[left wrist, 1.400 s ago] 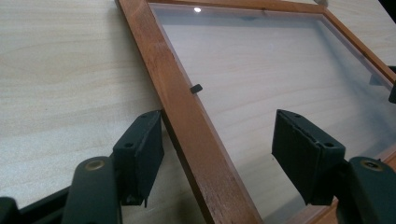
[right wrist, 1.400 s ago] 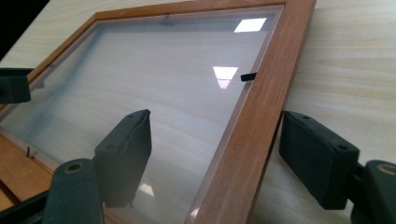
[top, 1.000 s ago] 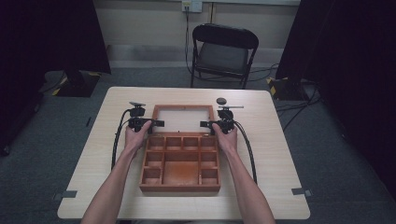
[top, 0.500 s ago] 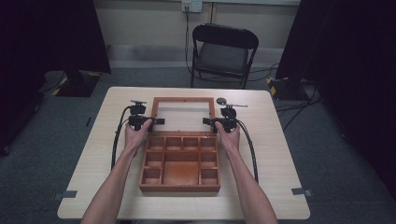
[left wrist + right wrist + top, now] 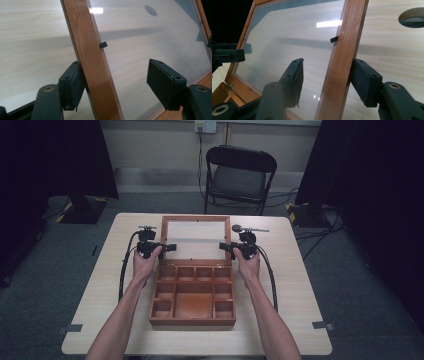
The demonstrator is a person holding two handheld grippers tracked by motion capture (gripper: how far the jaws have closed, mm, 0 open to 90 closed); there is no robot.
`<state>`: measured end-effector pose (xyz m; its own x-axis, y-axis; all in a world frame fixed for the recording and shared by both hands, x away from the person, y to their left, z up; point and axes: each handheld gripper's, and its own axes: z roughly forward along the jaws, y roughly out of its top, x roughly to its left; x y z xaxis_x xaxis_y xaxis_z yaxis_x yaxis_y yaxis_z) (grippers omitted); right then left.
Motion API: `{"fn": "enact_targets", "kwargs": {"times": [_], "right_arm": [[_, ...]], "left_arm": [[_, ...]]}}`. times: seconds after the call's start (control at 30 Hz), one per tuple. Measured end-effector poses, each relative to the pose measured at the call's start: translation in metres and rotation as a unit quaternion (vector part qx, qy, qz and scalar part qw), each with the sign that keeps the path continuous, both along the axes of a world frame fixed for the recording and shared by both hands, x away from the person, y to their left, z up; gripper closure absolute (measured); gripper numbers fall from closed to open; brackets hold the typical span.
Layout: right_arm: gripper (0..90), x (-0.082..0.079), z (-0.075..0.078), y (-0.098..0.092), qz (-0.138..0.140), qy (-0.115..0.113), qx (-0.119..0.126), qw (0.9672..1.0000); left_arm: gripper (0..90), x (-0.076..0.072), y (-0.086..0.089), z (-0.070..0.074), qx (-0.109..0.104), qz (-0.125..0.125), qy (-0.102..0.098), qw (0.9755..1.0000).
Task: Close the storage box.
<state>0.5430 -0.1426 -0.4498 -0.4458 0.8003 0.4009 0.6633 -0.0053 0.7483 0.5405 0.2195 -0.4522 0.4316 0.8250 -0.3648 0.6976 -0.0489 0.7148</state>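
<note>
Honestly, I've got the left gripper [image 5: 115, 82] and right gripper [image 5: 327, 82] each straddling a side rail of the glass lid [image 5: 196, 237], jaws just closing in with one pad touching and nothing clamped yet, so the tilted-back lid over the wooden box [image 5: 192, 292] swings evenly instead of twisting on its hinges.

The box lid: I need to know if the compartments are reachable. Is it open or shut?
Open. The glass-paned lid is swung back off the wooden box, leaving its compartments uncovered; each gripper straddles one side rail.
</note>
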Motion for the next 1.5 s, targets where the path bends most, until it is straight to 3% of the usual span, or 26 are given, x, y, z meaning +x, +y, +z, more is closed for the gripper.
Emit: {"fn": "enact_targets", "kwargs": {"times": [0.83, 1.1, 1.5], "right_arm": [[46.2, -0.021, 0.042, -0.001, 0.029, -0.049, -0.006, 0.9983], [46.1, -0.029, 0.048, 0.001, 0.036, -0.056, -0.02, 0.9976], [42.8, -0.033, 0.054, 0.003, 0.045, -0.067, -0.016, 0.9966]], "left_arm": [[34.0, -0.024, 0.002, 0.046, 0.013, -0.018, -0.063, 0.9977], [33.5, -0.033, 0.002, 0.053, 0.012, -0.023, -0.074, 0.9969], [33.2, -0.039, 0.004, 0.064, 0.006, -0.025, -0.093, 0.9953]]}}
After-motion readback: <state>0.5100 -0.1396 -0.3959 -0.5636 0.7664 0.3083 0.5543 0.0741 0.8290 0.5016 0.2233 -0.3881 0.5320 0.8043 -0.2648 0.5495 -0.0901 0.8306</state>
